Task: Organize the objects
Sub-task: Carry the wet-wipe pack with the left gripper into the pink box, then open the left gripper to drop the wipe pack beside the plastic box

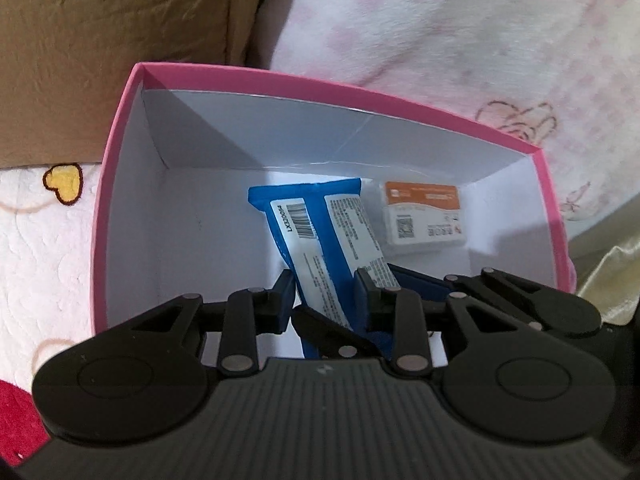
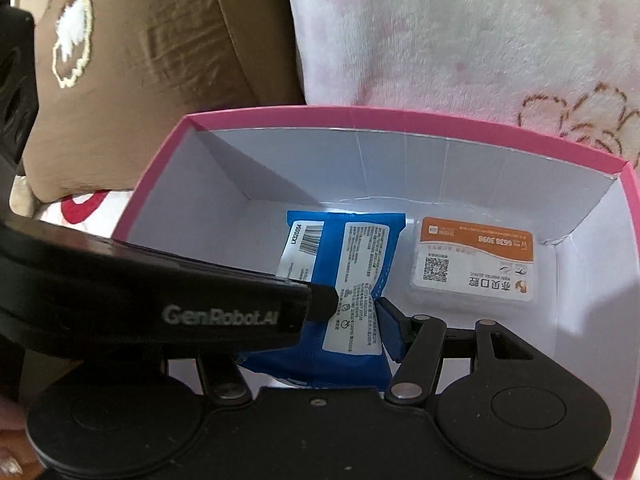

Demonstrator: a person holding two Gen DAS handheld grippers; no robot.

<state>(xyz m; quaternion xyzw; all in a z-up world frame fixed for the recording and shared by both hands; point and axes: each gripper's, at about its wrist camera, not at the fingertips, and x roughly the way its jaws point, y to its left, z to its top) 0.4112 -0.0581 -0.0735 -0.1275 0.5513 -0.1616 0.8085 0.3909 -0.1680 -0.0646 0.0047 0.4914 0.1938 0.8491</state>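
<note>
Packet look: a blue plastic packet (image 1: pixel 320 248), flat and oblong, with white printed label panels and a barcode near its far end.
Packet place: inside the pink box (image 1: pixel 120 184), white within, beside a clear case with an orange-and-white card (image 1: pixel 424 220) lying on the box floor.
Left gripper (image 1: pixel 326 292): jaws narrow, blue pads pressing the packet's near part from both sides.
Right gripper (image 2: pixel 352 320): jaws about half apart; one blue pad touches the packet's right edge, the other finger is hidden behind the left gripper's body, so I cannot tell whether it grips.
Packet axis: long axis runs away from the jaws toward the box's far wall, barcode end farthest.
</note>
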